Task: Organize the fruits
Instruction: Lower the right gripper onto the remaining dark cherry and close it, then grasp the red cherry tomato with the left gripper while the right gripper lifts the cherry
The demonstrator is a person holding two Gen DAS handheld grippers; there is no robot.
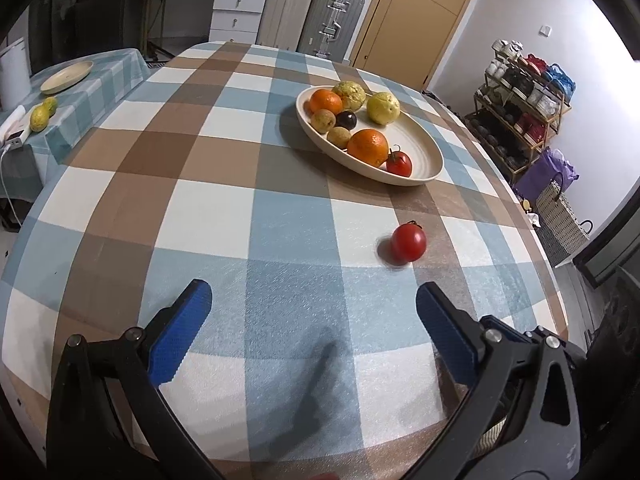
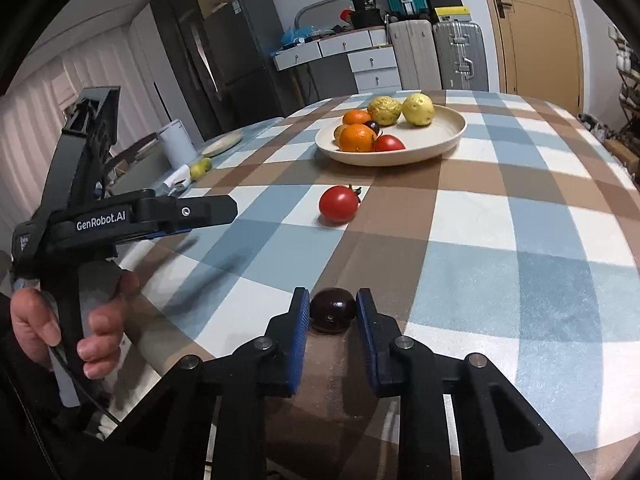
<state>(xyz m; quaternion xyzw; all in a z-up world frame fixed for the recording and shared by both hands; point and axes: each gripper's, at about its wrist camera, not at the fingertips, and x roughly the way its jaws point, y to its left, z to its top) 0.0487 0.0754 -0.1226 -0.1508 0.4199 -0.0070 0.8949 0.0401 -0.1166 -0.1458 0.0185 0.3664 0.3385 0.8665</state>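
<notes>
My right tongs [image 2: 333, 312] gripped the dark plum [image 2: 332, 310] on the bench [image 2: 500, 220], so I could carry it to the plate [image 2: 440, 140]. My left tongs [image 1: 314, 300] stood open and empty near the tomato [image 1: 408, 243].

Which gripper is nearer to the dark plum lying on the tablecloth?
Right. The right gripper has its fingers closed on the dark plum. The left gripper is open, off to the plum's left, over bare tablecloth.
</notes>
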